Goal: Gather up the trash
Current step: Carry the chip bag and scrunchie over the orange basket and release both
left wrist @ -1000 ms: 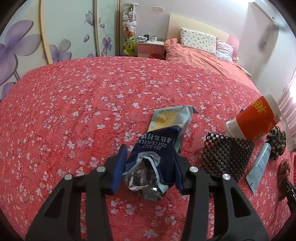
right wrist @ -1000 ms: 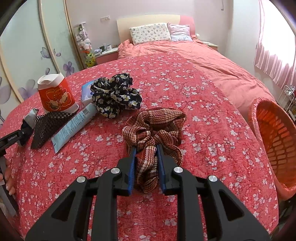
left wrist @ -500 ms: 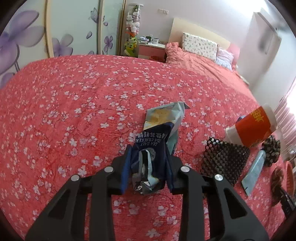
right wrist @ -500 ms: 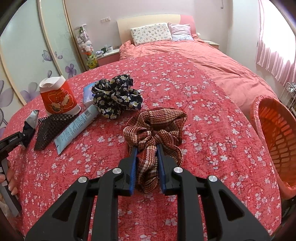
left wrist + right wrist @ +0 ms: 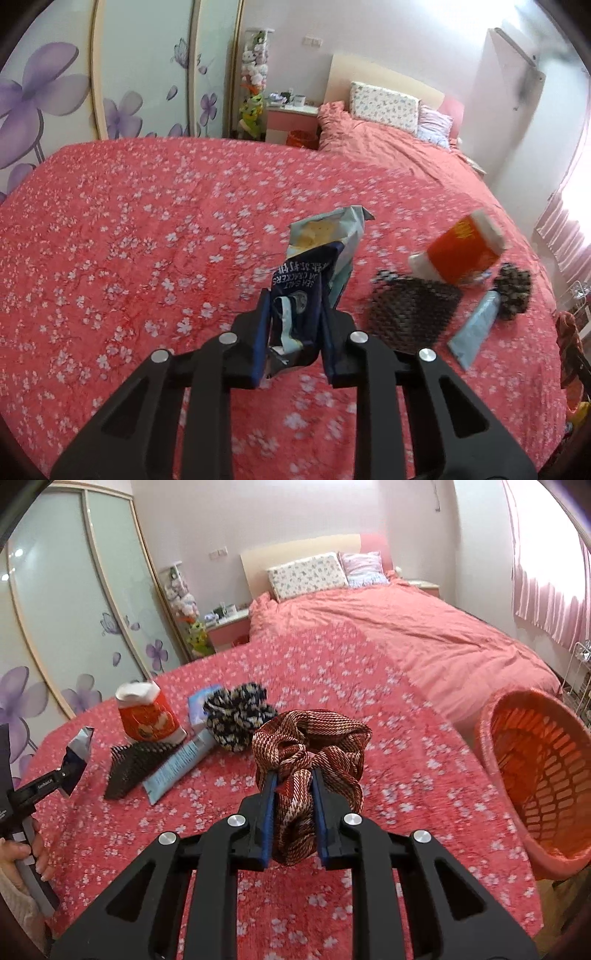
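Note:
A crumpled blue and silver cracker bag (image 5: 317,251) hangs clear of the red floral cloth (image 5: 129,240). My left gripper (image 5: 295,314) has its blue pads pressing on the bag's lower end, and its jaws are still closing. The right wrist view shows the same bag (image 5: 81,742) at the far left. A red plaid scrunchie (image 5: 314,734) is pinched in my right gripper (image 5: 293,779), which is shut on it and holds it above the cloth.
On the cloth lie an orange paper cup (image 5: 461,254), a black mesh pouch (image 5: 410,314), a pale blue tube (image 5: 476,328) and a dark floral scrunchie (image 5: 513,291). An orange plastic basket (image 5: 535,768) stands at the right edge. A hand (image 5: 22,853) holds the left gripper's handle.
The left jaws narrowed onto the cracker bag and lifted it off the cloth. The right gripper rose with the plaid scrunchie, which now hangs free.

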Motion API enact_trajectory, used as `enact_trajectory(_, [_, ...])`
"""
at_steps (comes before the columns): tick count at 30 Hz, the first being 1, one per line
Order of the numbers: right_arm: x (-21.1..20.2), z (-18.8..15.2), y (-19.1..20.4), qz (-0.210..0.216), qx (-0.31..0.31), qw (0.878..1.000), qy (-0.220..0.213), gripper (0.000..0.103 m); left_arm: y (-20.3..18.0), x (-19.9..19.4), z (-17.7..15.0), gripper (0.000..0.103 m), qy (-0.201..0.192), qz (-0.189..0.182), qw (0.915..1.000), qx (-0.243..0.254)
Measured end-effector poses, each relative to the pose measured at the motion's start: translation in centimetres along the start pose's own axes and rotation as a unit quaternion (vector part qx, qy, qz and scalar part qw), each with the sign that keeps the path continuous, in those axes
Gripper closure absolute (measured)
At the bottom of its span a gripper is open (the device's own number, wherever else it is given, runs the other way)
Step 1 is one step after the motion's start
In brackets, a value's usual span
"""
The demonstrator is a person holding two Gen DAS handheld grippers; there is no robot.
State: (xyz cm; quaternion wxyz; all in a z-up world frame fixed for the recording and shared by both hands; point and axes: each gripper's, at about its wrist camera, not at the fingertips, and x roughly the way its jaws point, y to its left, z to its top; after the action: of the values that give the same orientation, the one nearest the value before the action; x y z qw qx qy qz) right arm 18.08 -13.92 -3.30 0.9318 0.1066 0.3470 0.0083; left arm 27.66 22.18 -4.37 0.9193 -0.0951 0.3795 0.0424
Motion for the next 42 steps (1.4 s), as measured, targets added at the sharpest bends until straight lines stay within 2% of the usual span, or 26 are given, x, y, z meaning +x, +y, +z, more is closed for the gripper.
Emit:
enact_trajectory(9, [-4.3, 1.3, -2.0, 0.010, 0.012, 0.999, -0.049, 0.085, -5.9, -5.0, 0.3, 0.079, -0.026, -0.054, 0.9978, 0.029])
enact_trajectory(19, [-7.6, 1.5, -5.2, -0.013, 0.029, 0.995, -0.090, 0.085, -14.6, -7.8, -1.1, 0.079, -0.033, -0.128, 0.9882, 0.078])
enact_trajectory(32, [-11.0, 1.7, -13.1, -0.065, 0.090, 0.984, -0.141, 0.085, -26.8, -8.1, -4.3, 0.079, -0.010, -0.228, 0.9643, 0.135])
enact_trajectory(42, [-11.5, 1.5, -19.0, -0.098, 0.134, 0.974, -0.154, 0.085, -36.9, -7.3, -7.5, 0.079, 0.024, -0.290, 0.9388, 0.184])
